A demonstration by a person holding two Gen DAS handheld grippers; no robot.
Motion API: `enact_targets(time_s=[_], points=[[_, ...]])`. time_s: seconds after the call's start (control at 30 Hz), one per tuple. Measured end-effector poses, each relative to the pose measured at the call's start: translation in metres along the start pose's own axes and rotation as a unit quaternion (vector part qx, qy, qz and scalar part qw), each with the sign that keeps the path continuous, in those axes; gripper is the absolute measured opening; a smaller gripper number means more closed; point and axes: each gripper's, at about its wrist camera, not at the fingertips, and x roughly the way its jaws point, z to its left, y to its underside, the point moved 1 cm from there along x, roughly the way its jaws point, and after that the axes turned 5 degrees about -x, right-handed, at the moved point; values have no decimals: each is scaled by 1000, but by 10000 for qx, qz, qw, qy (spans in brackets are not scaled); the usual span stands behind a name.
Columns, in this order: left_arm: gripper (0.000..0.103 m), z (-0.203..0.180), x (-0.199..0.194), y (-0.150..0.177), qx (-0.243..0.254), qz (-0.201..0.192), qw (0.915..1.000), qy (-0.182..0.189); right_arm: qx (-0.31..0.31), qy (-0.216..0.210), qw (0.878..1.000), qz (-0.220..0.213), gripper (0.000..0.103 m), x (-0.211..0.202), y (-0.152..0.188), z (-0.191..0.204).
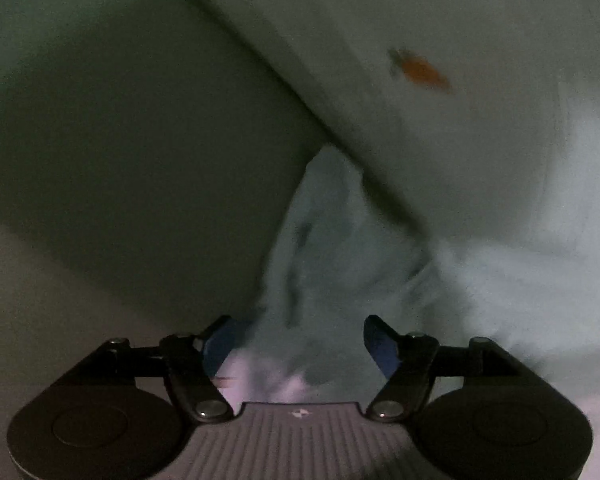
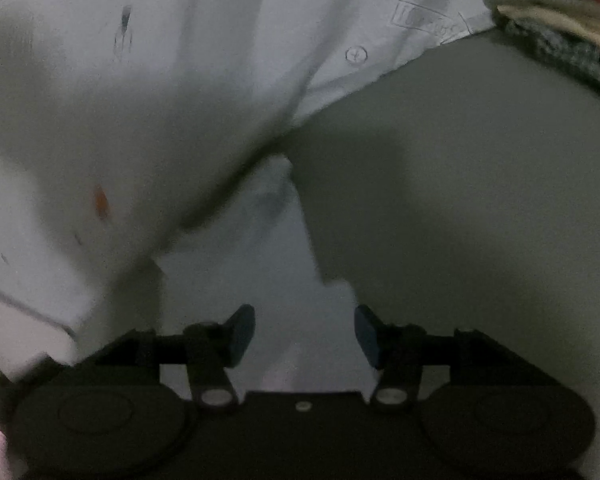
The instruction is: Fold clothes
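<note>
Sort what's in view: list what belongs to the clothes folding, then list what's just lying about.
Belongs to the job:
- pale shirt with small printed motifs and a button
- left gripper, jaws open
- right gripper, jaws open

Lying about:
- pile of other fabrics, top right corner of the right wrist view
- tabletop

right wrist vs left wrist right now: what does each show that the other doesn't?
Only the right wrist view: a button, a stitched label near the garment's edge, and a stack of other textiles at the top right.

Only the left wrist view: the crumpled part of the fabric bunched just ahead of the left gripper.

Both: the same pale garment with its small orange motif lying on a plain surface, in dim, blurred frames. The right gripper, like the left, has open jaws, pads not pressing on cloth.
</note>
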Motion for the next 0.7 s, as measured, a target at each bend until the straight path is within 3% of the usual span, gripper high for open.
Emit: enact_targets(time_s=[0.1,0.2,0.27,0.33,0.37,0.43,0.53,0.63,0.7], points=[[72,-10,16,25,914,150,9950,-373,-594,249,9972,385,57,14,14,-2],[72,-14,39,45,1104,346,9928,-298,-701,151,9968,352,64,34,16,-5],[71,-23,41,51,1223,174,9917,-344,-586,52,9976,375,59,50,15,-5],[36,-35,41,55,1447,-67,9885,-438,-564,-62,9978,330,18,56,15,-2],[14,-42,41,54,1578,-157,9858,-543,-616,-2,9979,207,11,54,14,2],[11,-50,39,49,1665,-368,9833,-640,-784,-112,9968,-145,6,41,12,11],[10,-46,29,39,1360,-522,9888,-329,-880,-250,9947,-461,6,21,8,18],[14,-40,35,28,1146,-544,9918,-156,-760,-118,9967,-278,8,35,2,10],[15,-30,44,24,1078,-503,9922,-379,-723,77,9973,-91,13,46,2,4]])
